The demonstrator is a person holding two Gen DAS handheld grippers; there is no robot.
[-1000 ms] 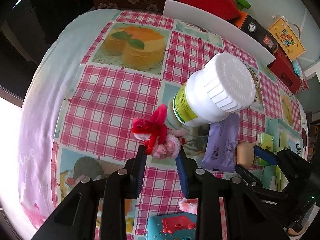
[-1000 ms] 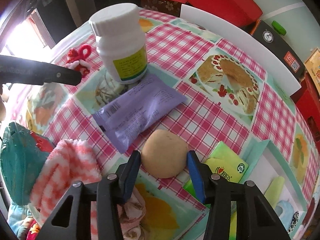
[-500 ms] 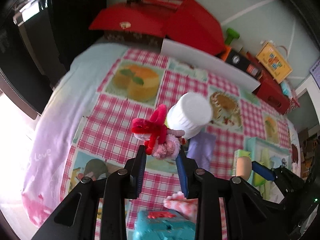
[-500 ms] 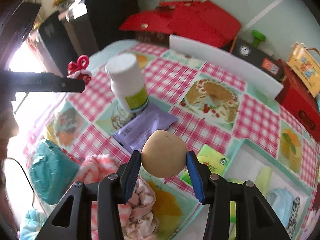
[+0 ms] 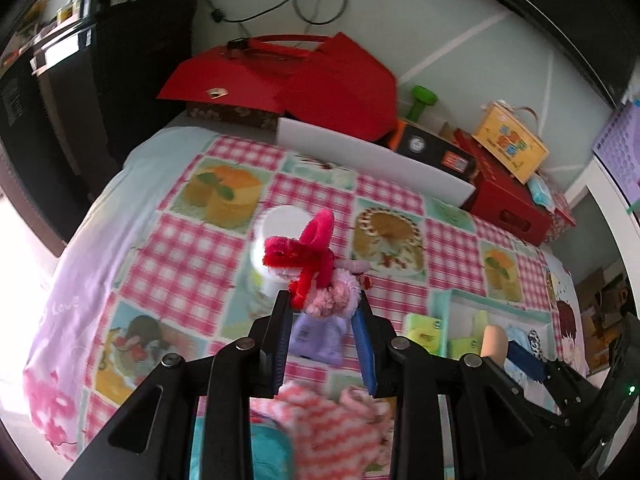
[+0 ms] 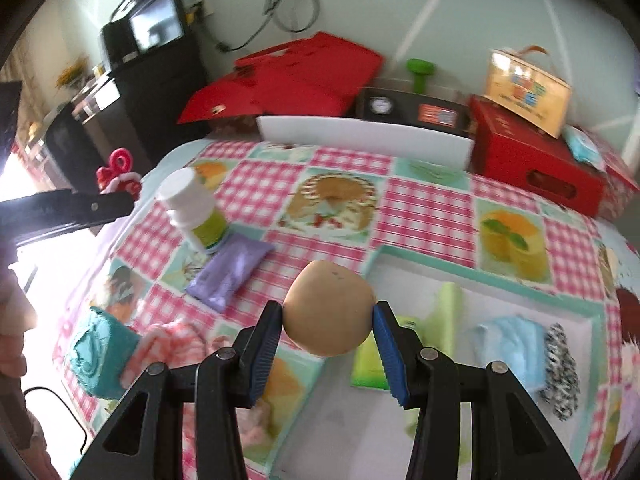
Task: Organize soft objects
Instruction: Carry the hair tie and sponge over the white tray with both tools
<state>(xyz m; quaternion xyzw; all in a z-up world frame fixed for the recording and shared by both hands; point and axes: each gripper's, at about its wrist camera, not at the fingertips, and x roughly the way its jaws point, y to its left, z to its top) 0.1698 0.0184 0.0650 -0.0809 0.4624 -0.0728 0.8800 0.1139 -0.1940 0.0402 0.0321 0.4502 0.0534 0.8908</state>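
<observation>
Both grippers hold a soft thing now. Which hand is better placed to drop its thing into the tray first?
Probably right. The right gripper holds the tan ball next to the white tray. The left gripper, with the fuzzy toy, is farther away.

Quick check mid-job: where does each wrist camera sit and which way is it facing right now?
Left wrist: on the left gripper, angled down over the checked tablecloth; its fingers clamp a red-and-pink fuzzy toy.
Right wrist: on the right gripper, angled down at the teal-rimmed tray; it clamps a tan ball; a hand at left.
Shared: white bottle, purple packet, each other's gripper.
</observation>
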